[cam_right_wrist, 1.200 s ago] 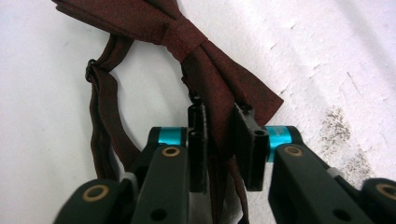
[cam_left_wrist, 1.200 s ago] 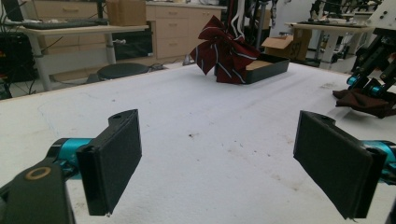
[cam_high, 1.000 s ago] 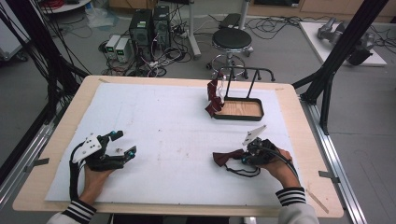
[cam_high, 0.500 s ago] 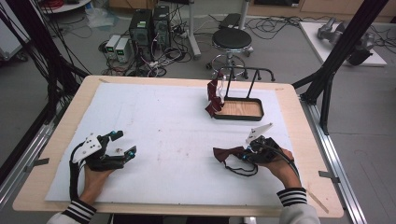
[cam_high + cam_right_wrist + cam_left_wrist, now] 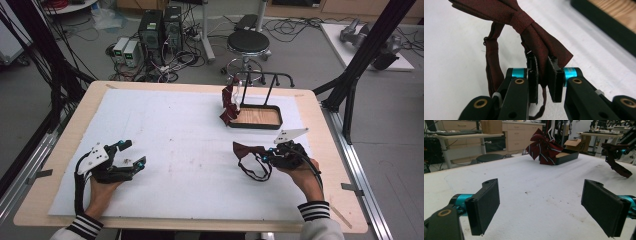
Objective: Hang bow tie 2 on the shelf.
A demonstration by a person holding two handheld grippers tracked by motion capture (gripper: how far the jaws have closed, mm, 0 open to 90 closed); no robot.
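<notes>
In the high view the right gripper (image 5: pixel 264 156) sits at the lower right of the frame, its fingers pinched on a dark red bow tie (image 5: pixel 248 150). The right gripper view shows the grip close up: the two black fingers (image 5: pixel 533 75) stand nearly together, with one wing of the bow tie (image 5: pixel 534 42) clamped between their pads. The knot and the other wing stretch toward the upper left of that frame, and the strap (image 5: pixel 492 65) hangs down at the left side. In the high view the strap loops below the tie onto the white tabletop (image 5: pixel 190 150).

The left gripper (image 5: pixel 132 155) rests at the lower left of the high view, on the tabletop. In the left gripper view its fingers (image 5: pixel 485 206) stand wide apart, with only bare white tabletop between them; they hold nothing.

At the upper right of the high view a black tray (image 5: pixel 260 125) with a wooden floor stands on the tabletop, and a striped red tie (image 5: pixel 229 102) hangs against its left end.
</notes>
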